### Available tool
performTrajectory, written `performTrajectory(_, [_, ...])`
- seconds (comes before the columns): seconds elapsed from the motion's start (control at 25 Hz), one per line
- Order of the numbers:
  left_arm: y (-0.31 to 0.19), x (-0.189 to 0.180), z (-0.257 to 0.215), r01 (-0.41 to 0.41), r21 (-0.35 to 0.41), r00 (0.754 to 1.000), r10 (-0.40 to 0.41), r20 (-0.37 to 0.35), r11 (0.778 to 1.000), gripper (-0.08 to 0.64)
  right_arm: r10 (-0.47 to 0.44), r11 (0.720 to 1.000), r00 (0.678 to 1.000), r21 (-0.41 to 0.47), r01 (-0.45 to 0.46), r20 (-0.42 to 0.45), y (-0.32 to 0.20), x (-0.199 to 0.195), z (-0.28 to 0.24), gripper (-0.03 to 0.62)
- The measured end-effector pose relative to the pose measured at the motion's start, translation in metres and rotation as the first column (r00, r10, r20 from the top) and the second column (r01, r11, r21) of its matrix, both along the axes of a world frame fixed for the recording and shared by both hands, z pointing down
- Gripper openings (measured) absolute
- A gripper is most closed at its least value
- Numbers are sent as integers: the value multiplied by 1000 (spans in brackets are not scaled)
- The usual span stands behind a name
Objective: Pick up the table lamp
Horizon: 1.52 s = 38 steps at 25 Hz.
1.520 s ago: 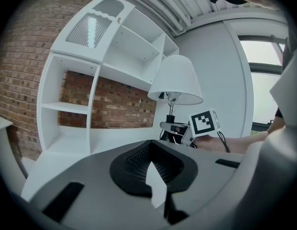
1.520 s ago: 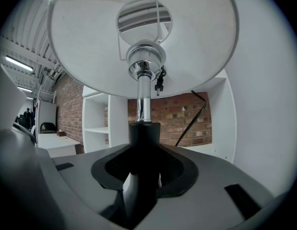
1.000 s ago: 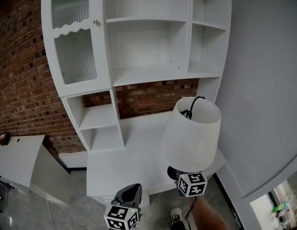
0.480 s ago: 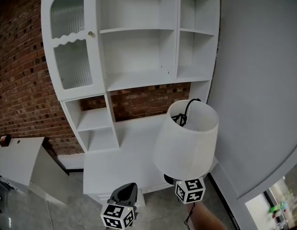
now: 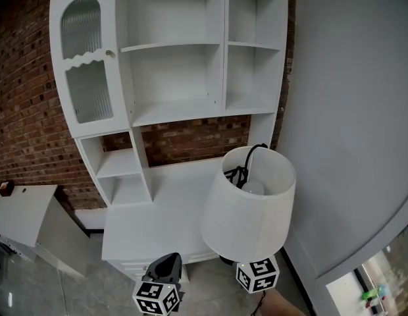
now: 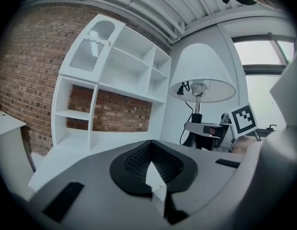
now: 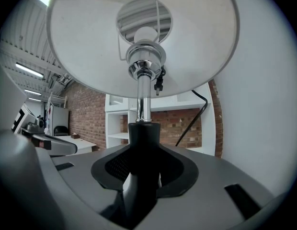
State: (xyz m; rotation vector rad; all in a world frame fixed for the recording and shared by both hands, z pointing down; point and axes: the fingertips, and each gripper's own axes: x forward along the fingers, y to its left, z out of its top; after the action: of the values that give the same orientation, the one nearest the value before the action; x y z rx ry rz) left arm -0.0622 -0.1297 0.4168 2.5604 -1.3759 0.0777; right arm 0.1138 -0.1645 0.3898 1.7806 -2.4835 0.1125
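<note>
Now, right claw (image 7: 142, 176) tight on table lamp (image 5: 247, 210), left claw (image 6: 151, 170) together, white shelving (image 5: 170, 114) beyond.

Looks bright and even in the head view, with soft daylight and only faint shadows inside the white shelf unit (image 5: 171, 78). Gets darker on the brick wall (image 5: 20, 110) at the left. Bends straight lines near the edges. Shows round black corners in both gripper views, and goes soft and fuzzy close to the lens at the bottom. Glows very white at the window (image 6: 266, 56) in the left gripper view. Shines from long ceiling lights (image 7: 28, 71) in the right gripper view, and looks a bit grey inside the shade of the table lamp (image 7: 142, 71).
</note>
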Motion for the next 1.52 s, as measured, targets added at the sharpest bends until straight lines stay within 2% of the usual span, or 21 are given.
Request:
performTrajectory(0.36, [19, 24, -9, 21, 4, 1000, -21, -2, 1000, -2, -8, 1000, 1000, 16, 7, 23, 41, 25, -16, 152])
performTrajectory(0.64, [24, 37, -14, 2, 18, 1000, -2, 8, 1000, -2, 16, 1000, 999, 17, -16, 28, 64, 41, -18, 152])
performTrajectory(1.04, [22, 64, -20, -37, 29, 999, 37, 16, 999, -2, 50, 999, 998, -3, -49, 27, 74, 68, -12, 152])
performTrajectory(1.52, [20, 72, -20, -52, 28, 998, 51, 29, 998, -2, 56, 998, 998, -20, -55, 40, 73, 75, 0, 152])
